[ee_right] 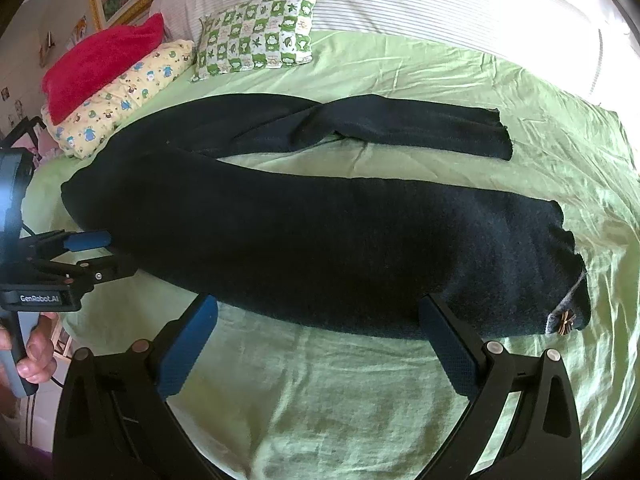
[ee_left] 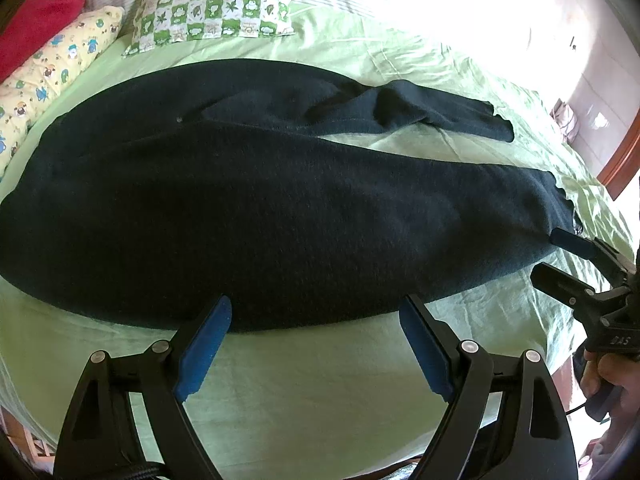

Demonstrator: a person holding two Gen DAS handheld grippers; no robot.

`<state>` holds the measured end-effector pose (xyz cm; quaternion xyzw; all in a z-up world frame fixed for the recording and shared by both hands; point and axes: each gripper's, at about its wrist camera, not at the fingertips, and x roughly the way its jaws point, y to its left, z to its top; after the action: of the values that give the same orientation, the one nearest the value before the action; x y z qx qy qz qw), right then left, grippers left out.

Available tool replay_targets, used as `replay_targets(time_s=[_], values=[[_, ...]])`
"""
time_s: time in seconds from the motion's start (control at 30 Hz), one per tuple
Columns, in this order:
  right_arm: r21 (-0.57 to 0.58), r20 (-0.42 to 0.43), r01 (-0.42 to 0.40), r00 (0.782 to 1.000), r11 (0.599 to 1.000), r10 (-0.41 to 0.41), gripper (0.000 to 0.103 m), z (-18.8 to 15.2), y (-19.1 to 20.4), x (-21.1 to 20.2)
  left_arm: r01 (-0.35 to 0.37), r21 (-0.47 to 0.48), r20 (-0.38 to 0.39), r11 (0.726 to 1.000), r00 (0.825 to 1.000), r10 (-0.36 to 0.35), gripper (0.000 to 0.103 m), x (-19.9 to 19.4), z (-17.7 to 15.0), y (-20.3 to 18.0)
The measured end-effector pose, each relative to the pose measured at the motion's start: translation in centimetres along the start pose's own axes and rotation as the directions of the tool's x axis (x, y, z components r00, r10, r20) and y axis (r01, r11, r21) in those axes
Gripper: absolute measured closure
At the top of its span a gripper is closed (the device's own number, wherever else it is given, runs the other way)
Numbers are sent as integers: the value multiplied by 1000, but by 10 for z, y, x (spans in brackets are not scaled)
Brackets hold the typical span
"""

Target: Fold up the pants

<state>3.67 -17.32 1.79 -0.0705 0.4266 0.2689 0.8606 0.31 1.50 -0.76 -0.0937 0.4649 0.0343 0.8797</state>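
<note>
Dark navy pants (ee_left: 260,208) (ee_right: 340,248) lie across a light green bed sheet (ee_left: 304,392) (ee_right: 320,400). The two legs run to the right and join at the left end. The near leg is broad; its right end carries a grey tag with a small bow (ee_right: 562,318). The far leg (ee_right: 420,128) is rumpled near its middle. My left gripper (ee_left: 316,308) (ee_right: 116,254) is open, its blue pads at the near edge toward the pants' left end. My right gripper (ee_right: 318,308) (ee_left: 552,258) is open too, at the near edge by the right end of the near leg.
A green-and-white checked pillow (ee_right: 256,36), a yellow cartoon-print pillow (ee_right: 120,100) and a red towel (ee_right: 100,64) lie at the far left of the bed. A striped white bolster (ee_right: 440,4) runs along the back. A hand (ee_right: 36,356) holds each gripper handle.
</note>
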Motion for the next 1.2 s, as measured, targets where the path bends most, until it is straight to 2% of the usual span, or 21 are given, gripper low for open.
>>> replay_targets(time_s=[1.2], values=[[13,7,-12,1000,1000,12,2,2,2,-4,33,0,-4,999,999,-33,17,1,3,0]])
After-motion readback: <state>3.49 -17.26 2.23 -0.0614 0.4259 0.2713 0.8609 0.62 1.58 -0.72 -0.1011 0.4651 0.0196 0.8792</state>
